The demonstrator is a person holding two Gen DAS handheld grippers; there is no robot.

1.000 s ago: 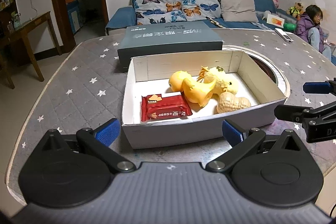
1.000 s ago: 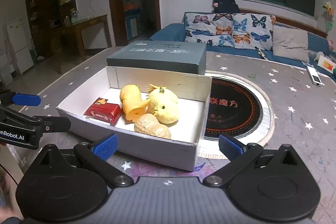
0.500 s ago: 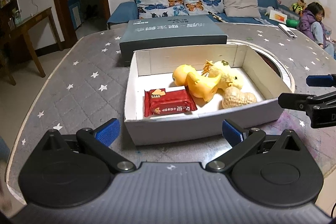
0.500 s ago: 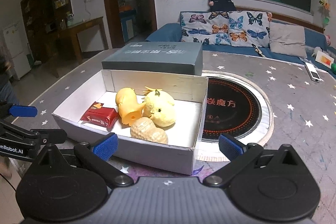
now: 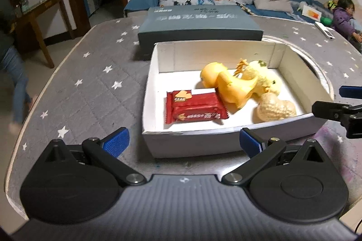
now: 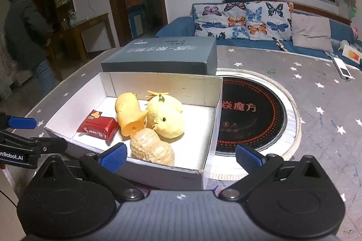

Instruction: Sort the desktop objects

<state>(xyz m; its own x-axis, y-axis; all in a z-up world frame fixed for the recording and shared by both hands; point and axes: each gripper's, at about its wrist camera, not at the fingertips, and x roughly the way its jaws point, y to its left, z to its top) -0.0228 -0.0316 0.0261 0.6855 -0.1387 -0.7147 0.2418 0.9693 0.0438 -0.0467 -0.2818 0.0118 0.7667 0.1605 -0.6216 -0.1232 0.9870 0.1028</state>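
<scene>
Between our spread fingers, both views: the white box (image 5: pixel 187 143). Our left gripper (image 5: pixel 182 142) is wide open, nothing held, its blue pads either side of the box's near wall, just short of it. Our right gripper (image 6: pixel 181 155) is also wide open and empty, left pad over the box's near edge by the peanut toy (image 6: pixel 152 147), right pad over the white ring of the hotplate (image 6: pixel 253 114).

Inside the box: red snack packet (image 5: pixel 195 107) lies flat at the left, orange duck (image 5: pixel 228 85) on its side against the fuzzy yellow chick (image 5: pixel 264 80), peanut toy at the near right corner, touching the chick.

A grey lid box (image 5: pixel 199 26) sits right behind the white one, touching it. Table (image 5: pixel 90 87) is round with a quilted grey cover and white stars. Beyond it, a sofa with butterfly cushions (image 6: pixel 244 19), a child (image 5: pixel 345 17) at the far right, and a person in a pink hat (image 6: pixel 25 33) by the wooden side table.

Box is matte card, duck smooth rubber, peanut ribbed.
</scene>
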